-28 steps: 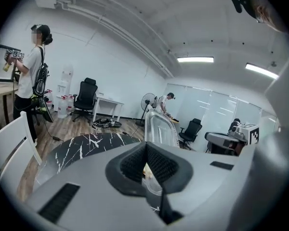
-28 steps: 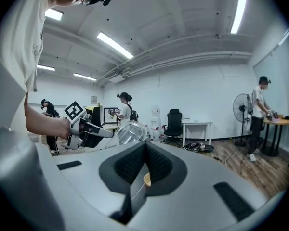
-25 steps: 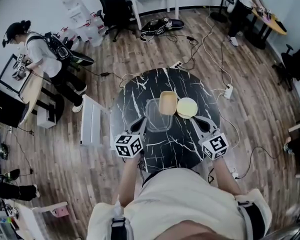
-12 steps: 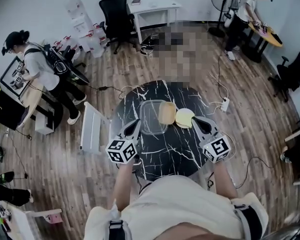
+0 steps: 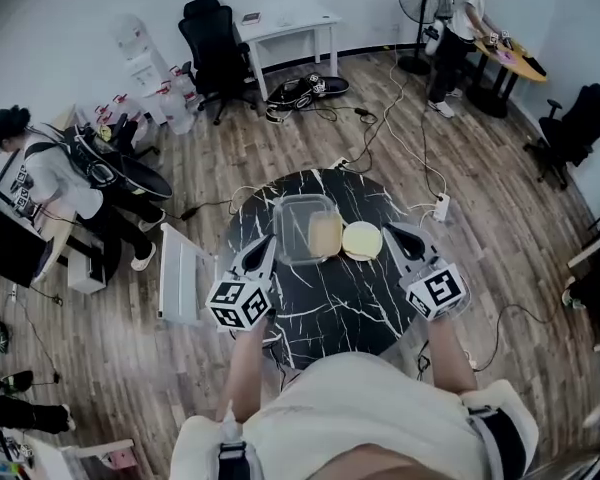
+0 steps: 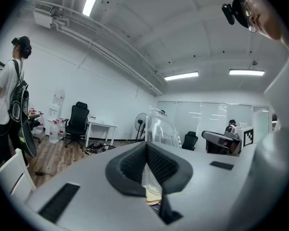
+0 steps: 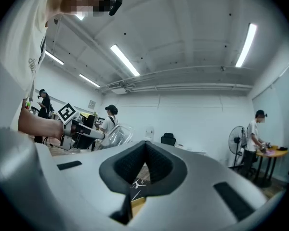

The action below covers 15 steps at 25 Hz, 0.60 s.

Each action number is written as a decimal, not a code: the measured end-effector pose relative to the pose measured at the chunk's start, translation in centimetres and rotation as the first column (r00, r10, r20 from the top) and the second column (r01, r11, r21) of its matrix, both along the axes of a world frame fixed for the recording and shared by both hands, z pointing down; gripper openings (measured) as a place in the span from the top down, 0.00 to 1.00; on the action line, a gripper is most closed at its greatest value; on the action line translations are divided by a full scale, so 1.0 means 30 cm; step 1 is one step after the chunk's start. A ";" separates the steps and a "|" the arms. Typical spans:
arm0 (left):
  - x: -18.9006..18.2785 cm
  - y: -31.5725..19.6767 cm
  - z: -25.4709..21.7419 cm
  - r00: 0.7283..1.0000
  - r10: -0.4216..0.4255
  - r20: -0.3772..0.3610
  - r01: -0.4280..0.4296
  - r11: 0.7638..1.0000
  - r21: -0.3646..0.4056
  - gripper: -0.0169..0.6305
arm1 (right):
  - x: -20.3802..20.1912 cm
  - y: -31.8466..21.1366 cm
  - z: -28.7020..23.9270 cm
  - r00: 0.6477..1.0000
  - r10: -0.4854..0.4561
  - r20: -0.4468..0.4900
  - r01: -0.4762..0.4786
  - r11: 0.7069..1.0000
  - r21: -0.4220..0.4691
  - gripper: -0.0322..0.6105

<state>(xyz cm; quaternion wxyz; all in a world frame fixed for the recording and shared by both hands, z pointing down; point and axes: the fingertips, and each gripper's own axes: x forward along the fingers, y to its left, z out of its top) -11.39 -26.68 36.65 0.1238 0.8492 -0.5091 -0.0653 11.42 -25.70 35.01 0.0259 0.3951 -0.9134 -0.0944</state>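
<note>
Head cam sits high over the round marble table (image 5: 325,303), looking steeply down, so the whole tabletop and the floor around it fit in. The left gripper (image 5: 265,251) cam rides low at the table's left edge, aimed across it and tilted up at the ceiling, right up against the clear container (image 6: 160,129). The right gripper (image 5: 396,234) cam sits at the table's right edge, facing back across it, also tilted up. All three catch that container, and each gripper cam sees the other gripper across the table.
</note>
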 end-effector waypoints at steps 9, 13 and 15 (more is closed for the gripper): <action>0.029 -0.008 -0.005 1.000 0.026 0.012 -0.026 1.000 0.004 0.95 | 0.002 0.001 0.028 1.000 0.015 0.003 -0.015 0.999 -0.029 0.94; 0.025 -0.015 -0.018 0.999 0.028 0.018 -0.029 1.000 0.009 0.95 | -0.008 -0.011 0.032 1.000 0.009 -0.001 -0.009 1.000 -0.027 0.94; 0.021 -0.021 -0.031 0.999 0.031 0.024 -0.031 0.999 0.011 0.95 | -0.012 -0.016 0.039 1.000 0.007 -0.001 -0.007 0.999 -0.034 0.94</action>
